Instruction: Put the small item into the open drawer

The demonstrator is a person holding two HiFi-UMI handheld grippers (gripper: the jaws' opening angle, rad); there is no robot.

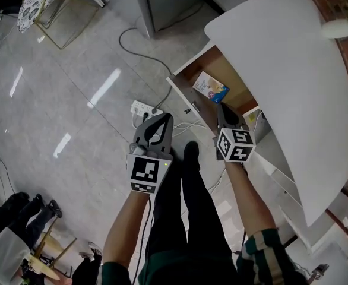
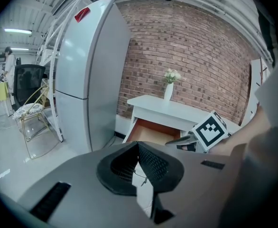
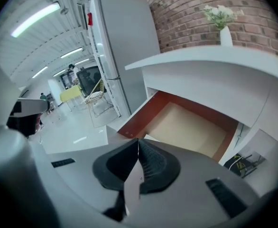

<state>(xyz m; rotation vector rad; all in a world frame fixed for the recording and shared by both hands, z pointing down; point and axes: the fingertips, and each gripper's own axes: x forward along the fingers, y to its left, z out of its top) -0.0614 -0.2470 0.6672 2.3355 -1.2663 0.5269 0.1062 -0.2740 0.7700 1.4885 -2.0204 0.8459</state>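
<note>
While drawer (image 1: 184, 98) sits open, pkt (image 1: 211, 88) inside

The head view looks steeply down from above the person onto the left gripper (image 1: 161, 121) and the right gripper (image 1: 223, 110). The open drawer (image 1: 186, 100) and the white surface (image 1: 293, 70) lie just beyond their fingertips. The left gripper view sits close behind its own fingers (image 2: 154, 163) and faces along them toward the drawer, which is well beyond the fingertips, with the right gripper's marker cube to their right. The right gripper view rides the same way behind its fingers (image 3: 151, 162) but much nearer, looking into the drawer just past the fingertips; all three views share the drawer and the surface above it.
</note>
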